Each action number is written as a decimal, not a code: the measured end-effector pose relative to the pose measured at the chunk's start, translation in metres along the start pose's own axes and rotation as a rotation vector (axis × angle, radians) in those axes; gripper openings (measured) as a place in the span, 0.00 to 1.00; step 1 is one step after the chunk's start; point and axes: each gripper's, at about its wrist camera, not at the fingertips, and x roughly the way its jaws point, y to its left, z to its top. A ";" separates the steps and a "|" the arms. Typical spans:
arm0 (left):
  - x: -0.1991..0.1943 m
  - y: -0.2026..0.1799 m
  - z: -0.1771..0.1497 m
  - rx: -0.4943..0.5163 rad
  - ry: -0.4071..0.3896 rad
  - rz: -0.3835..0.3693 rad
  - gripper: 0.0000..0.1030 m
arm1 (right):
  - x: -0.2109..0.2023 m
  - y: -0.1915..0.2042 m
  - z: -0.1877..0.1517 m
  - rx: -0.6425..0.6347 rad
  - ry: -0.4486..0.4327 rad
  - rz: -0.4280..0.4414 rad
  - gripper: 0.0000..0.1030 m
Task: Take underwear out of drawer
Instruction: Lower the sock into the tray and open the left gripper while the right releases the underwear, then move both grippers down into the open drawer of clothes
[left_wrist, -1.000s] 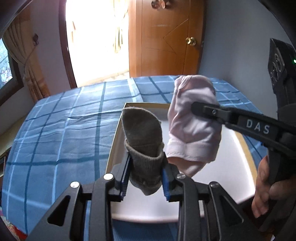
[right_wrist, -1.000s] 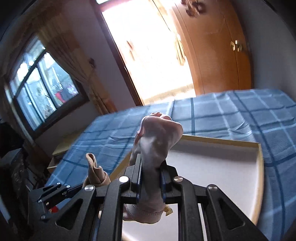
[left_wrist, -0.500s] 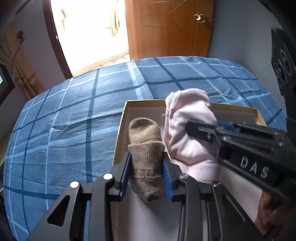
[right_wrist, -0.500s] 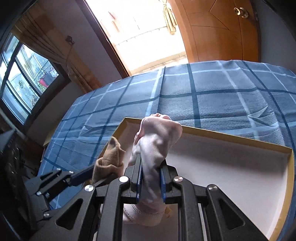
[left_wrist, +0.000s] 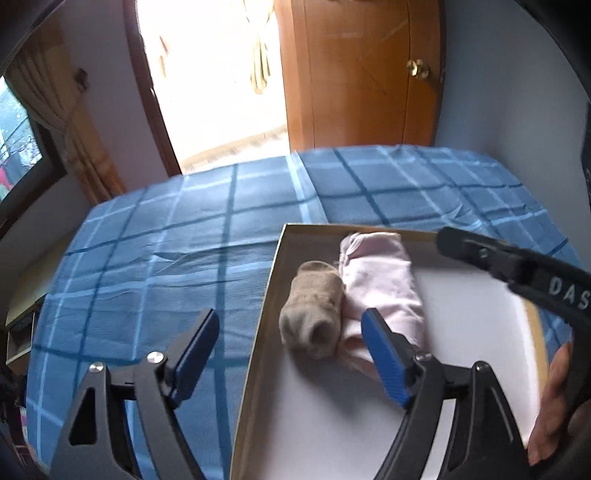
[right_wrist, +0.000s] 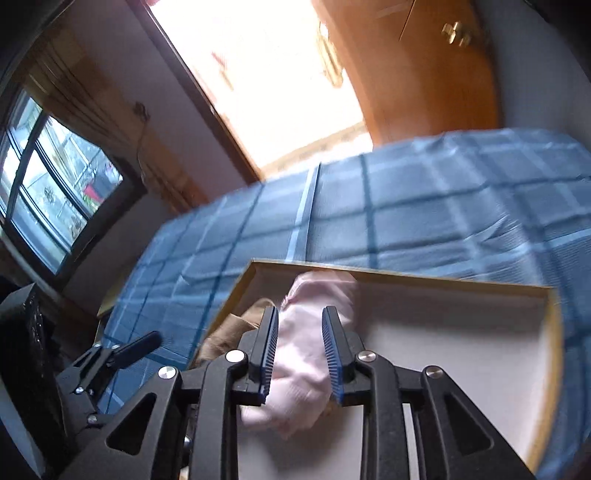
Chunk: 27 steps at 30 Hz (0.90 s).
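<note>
Your left gripper (left_wrist: 290, 354) and right gripper (right_wrist: 300, 350) have just been opening, both released; brown roll (left_wrist: 314, 306) and pink roll (left_wrist: 384, 288) lie in the tray (left_wrist: 266, 314), brown at nine o'clock of pink

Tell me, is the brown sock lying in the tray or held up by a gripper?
Lying in the tray. The brown sock rests on its white floor beside the pink garment; the left gripper, whose jaws have just been opening, stands clear.
</note>
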 end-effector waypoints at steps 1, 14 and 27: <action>-0.014 0.000 -0.008 -0.006 -0.017 -0.004 0.81 | -0.011 0.002 -0.002 -0.001 -0.019 0.001 0.27; -0.093 -0.018 -0.123 0.038 -0.029 0.006 0.83 | -0.117 0.037 -0.118 -0.145 -0.052 0.086 0.27; -0.122 -0.038 -0.183 -0.011 -0.044 -0.047 0.83 | -0.154 0.010 -0.181 -0.055 -0.021 0.124 0.27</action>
